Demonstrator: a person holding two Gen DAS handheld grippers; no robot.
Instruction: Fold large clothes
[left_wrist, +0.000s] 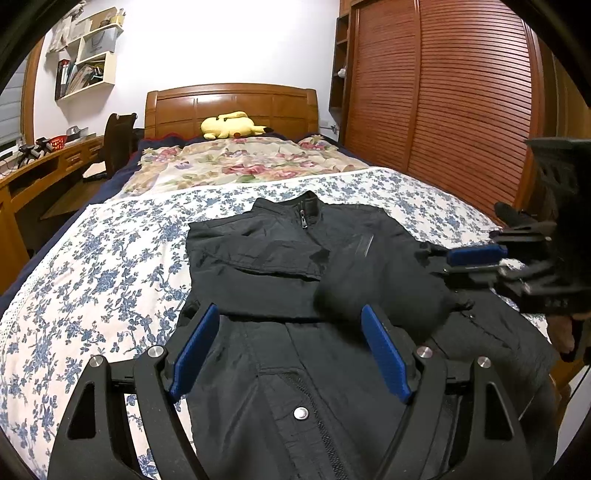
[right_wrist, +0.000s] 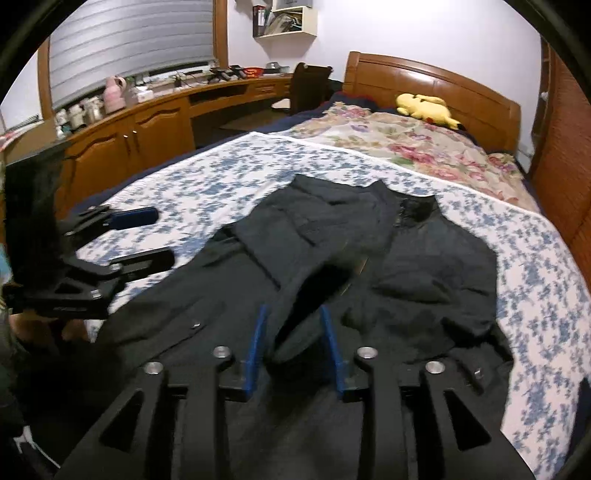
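A black zip jacket (left_wrist: 280, 258) lies face up on the blue-flowered bedspread (left_wrist: 92, 266), collar toward the headboard, one sleeve folded across the chest. My left gripper (left_wrist: 290, 314) is open and empty, hovering over the jacket's lower front. My right gripper (right_wrist: 295, 312) has its blue pads partly apart around the cuff of the sleeve (right_wrist: 306, 302), which hangs between them; the jacket (right_wrist: 424, 266) spreads beyond. The right gripper also shows at the right edge of the left wrist view (left_wrist: 469, 260), and the left gripper shows at the left of the right wrist view (right_wrist: 155, 236).
A rose-patterned quilt (left_wrist: 236, 162) and a yellow plush toy (left_wrist: 229, 125) lie near the wooden headboard (left_wrist: 229, 103). A slatted wooden wardrobe (left_wrist: 443, 92) stands right of the bed. A wooden desk with a chair (right_wrist: 155, 110) runs along the left.
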